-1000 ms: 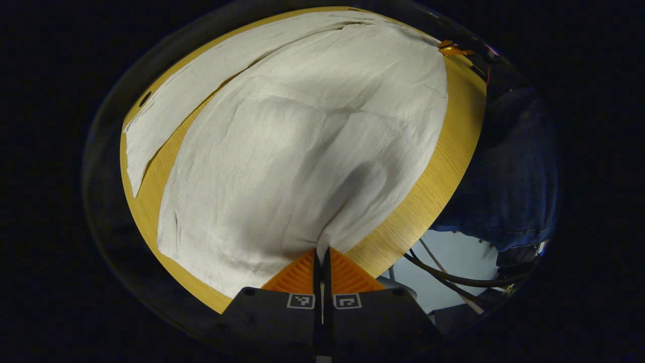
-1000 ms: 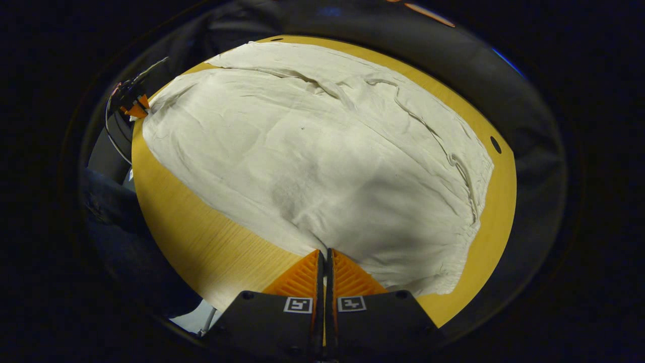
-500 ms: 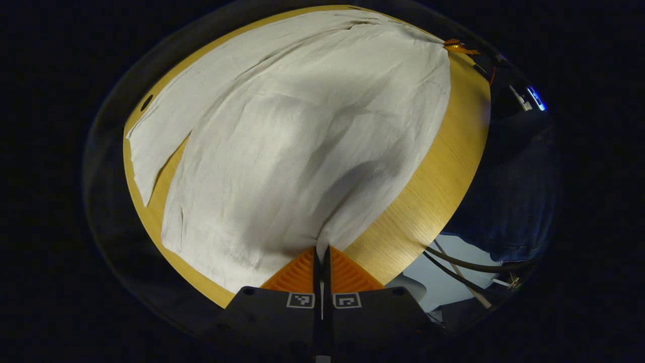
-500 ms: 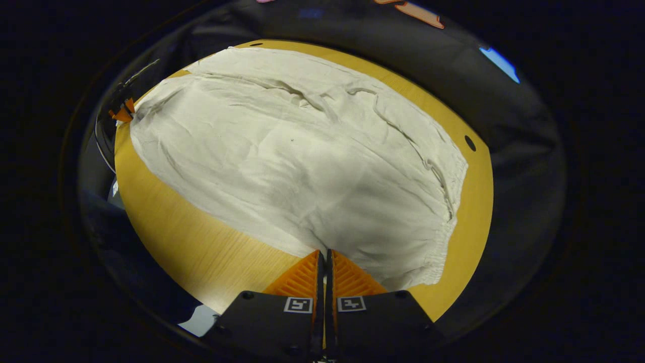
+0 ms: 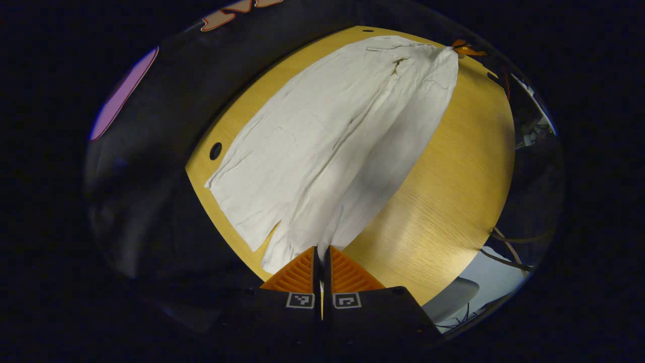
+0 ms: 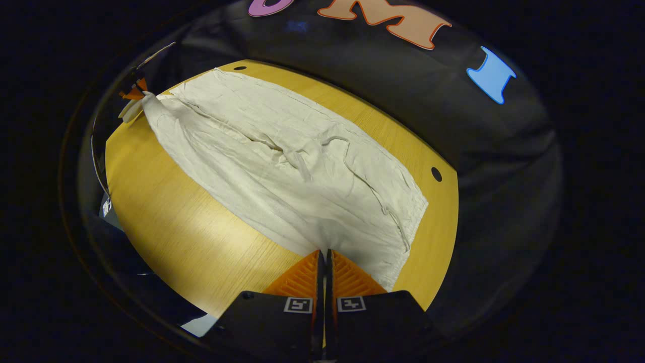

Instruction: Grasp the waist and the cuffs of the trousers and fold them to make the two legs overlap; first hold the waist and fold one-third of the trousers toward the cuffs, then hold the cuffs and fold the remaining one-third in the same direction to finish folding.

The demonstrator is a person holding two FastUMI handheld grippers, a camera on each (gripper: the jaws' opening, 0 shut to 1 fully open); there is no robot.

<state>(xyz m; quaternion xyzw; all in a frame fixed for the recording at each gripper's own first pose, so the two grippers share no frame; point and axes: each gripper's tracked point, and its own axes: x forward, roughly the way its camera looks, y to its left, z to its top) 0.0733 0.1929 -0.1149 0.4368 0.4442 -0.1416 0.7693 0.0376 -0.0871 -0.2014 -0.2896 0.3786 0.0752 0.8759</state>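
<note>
Cream trousers (image 5: 332, 136) lie lengthwise on the wooden table (image 5: 453, 176). My left gripper (image 5: 321, 248) is shut on the cuff end of the near leg, which rises off the table beside the far leg's flat cuff (image 5: 237, 212). My right gripper (image 6: 325, 251) is shut on the waist corner next to the gathered waistband (image 6: 403, 222). The trousers (image 6: 282, 171) stretch from it to the left gripper (image 6: 133, 93) at the far end. From the left gripper view, the right gripper (image 5: 466, 49) shows at the top, also pinching cloth.
The table (image 6: 176, 217) has small dark holes near its far rim (image 6: 436, 174) (image 5: 215, 150). Bare wood lies between the trousers and the near edge. Cables and pale floor (image 5: 484, 282) show beyond that edge. The black booth wall stands behind the table.
Both grippers have risen and pulled back with the cloth. The near leg has lifted and drawn in toward the far leg, so more bare table shows.
</note>
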